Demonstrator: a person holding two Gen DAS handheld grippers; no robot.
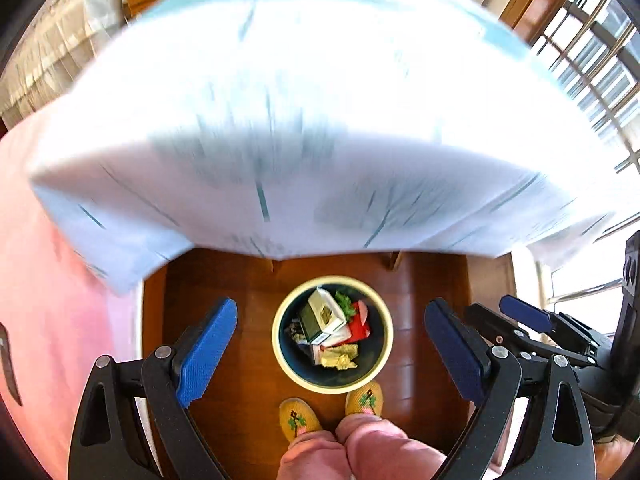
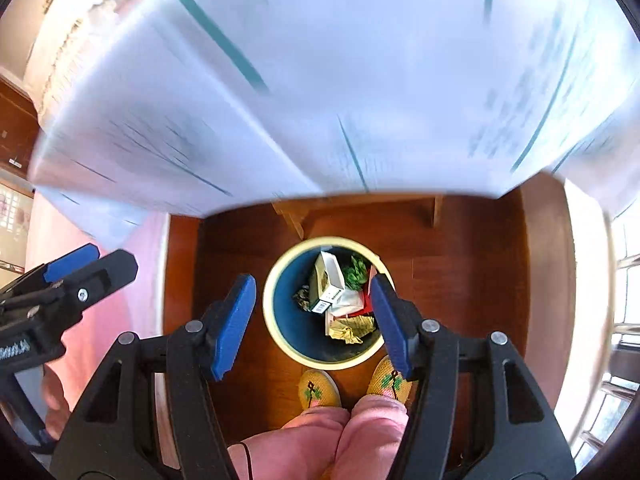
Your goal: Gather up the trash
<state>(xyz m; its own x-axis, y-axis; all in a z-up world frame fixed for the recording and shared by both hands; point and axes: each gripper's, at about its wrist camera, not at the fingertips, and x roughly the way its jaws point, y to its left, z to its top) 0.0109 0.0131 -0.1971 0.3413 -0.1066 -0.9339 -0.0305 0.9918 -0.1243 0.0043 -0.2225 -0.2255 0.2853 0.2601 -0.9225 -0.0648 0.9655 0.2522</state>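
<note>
Wooden floor (image 1: 248, 320), blurred white tabletop (image 1: 320, 120) filling upper frame. Bin (image 1: 280, 344) lower centre, holding cartons, wrappers: likely light, crushable; grip by edges. Left gripper (image 1: 330, 348) and right gripper (image 2: 312, 320) jaws apart, empty.

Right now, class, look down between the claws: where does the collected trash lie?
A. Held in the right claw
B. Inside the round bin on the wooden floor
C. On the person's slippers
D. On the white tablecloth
B: the cartons and crumpled wrappers sit inside the cream-rimmed bin on the floor, while both claws, left and right, are empty.
</note>
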